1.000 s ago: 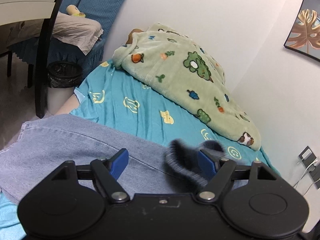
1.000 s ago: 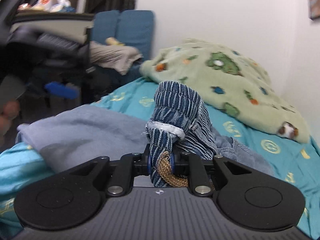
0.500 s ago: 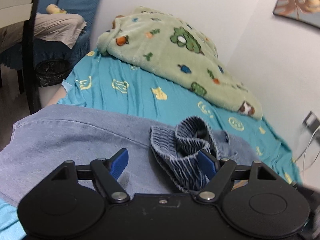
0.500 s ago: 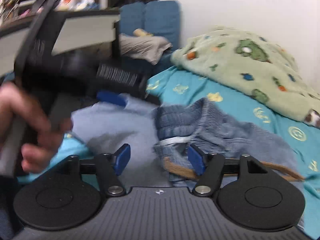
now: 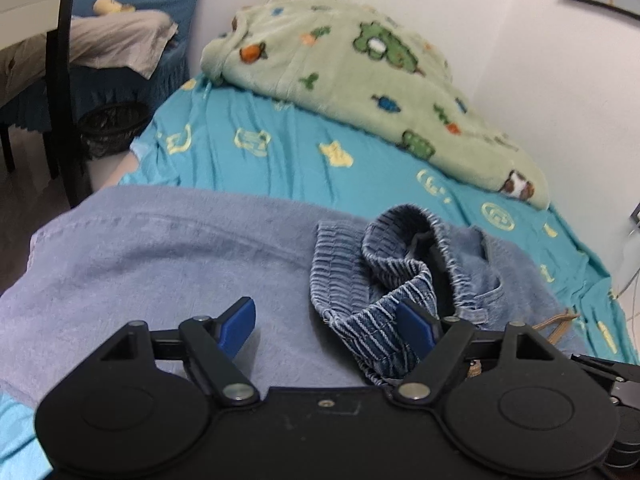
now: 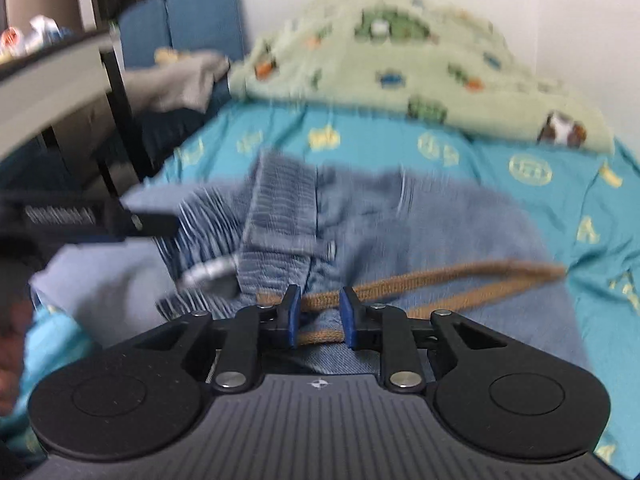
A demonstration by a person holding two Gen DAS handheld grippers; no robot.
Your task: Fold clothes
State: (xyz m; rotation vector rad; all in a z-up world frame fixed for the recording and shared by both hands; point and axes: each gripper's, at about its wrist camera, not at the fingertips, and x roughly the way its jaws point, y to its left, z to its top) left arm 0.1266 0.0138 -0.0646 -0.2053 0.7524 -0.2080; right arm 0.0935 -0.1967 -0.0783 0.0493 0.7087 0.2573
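1. The left gripper (image 5: 326,330) is seen spread wide with nothing clamped; the crumpled striped waistband (image 5: 372,280) of the denim trousers (image 5: 160,264) lies against its right-hand blue pad, while the other pad hangs over plain cloth.
2. The right gripper (image 6: 319,316) is narrowing, its jaws closing. The brown drawstring (image 6: 420,278) runs across the gap between the pads; a firm pinch cannot be confirmed, since a gap is visible on both sides of the cord and the frame is blurred.
3. The trousers are spread across the near part of the bed, on the turquoise sheet (image 5: 280,152). The pale inner side faces up over most of the area; the waistband is turned over and bunched, not flat.
4. In the right wrist view the left gripper is caught at the left edge, just beside the waistband.
5. Progress, judged: early. One fold may have been made, but the waist end is untidy and the drawstring trails loose towards the right edge of the bed.
6. Left, judged: cord to be tucked or cleared, waistband flattened, remaining folds made, bundle squared up.
7. The green fleece blanket (image 5: 360,68) lies heaped along the wall, well apart from the trousers and untouched. Whether it belongs to the task cannot be told.
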